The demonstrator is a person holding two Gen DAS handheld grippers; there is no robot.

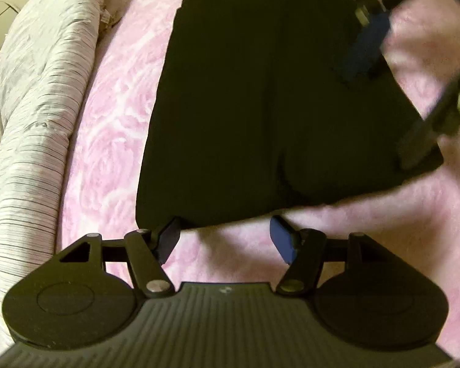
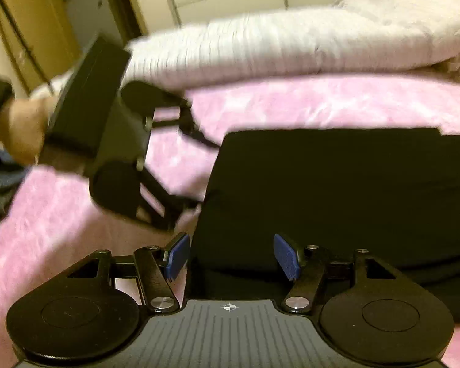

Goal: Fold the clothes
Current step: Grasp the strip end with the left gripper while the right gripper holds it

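Black cloth (image 1: 260, 107) lies flat on the pink bed (image 1: 107, 153), both claws, left (image 1: 227, 239) and right (image 2: 231, 256), open at its edges, so each should pinch one corner evenly.

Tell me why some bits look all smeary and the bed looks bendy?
Left wrist view: the right tongs are smeared by motion blur, while the black garment shows almost no detail because it is so dark. Right wrist view: the left tongs and the striped duvet are blurred too. Both views: the fisheye lens curves the pink blanket.
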